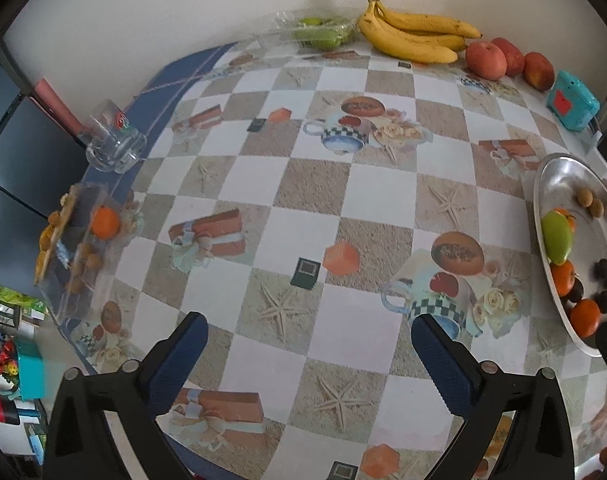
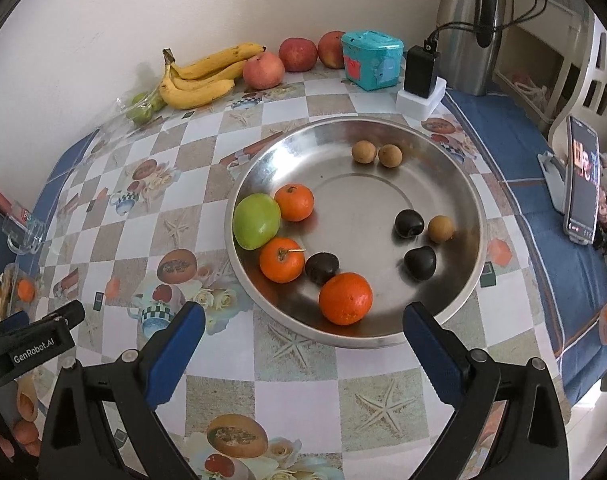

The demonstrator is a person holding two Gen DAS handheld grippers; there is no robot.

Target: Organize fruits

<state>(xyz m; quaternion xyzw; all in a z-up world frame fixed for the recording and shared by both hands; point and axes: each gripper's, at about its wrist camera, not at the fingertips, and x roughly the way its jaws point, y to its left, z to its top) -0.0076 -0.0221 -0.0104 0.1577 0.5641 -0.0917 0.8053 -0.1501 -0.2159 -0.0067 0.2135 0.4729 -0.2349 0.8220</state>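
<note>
A round steel tray (image 2: 455,168) sits on the table and holds three oranges (image 2: 345,298), a green fruit (image 2: 256,221), three dark fruits (image 2: 409,223) and three small brown fruits (image 2: 390,155). My right gripper (image 2: 303,320) is open and empty just in front of the tray's near rim. My left gripper (image 1: 309,338) is open and empty above the tablecloth; the tray (image 1: 559,176) lies at its right. A clear box (image 1: 77,248) at the left edge holds one orange (image 1: 105,222) and small brown fruits.
Bananas (image 2: 201,78), apples (image 2: 297,54) and a clear pack of green fruit (image 1: 323,32) line the wall. A teal box (image 2: 371,60), a black charger (image 2: 421,66), a steel flask (image 2: 469,20), a phone on a stand (image 2: 581,188) and a glass mug (image 1: 113,144) stand around.
</note>
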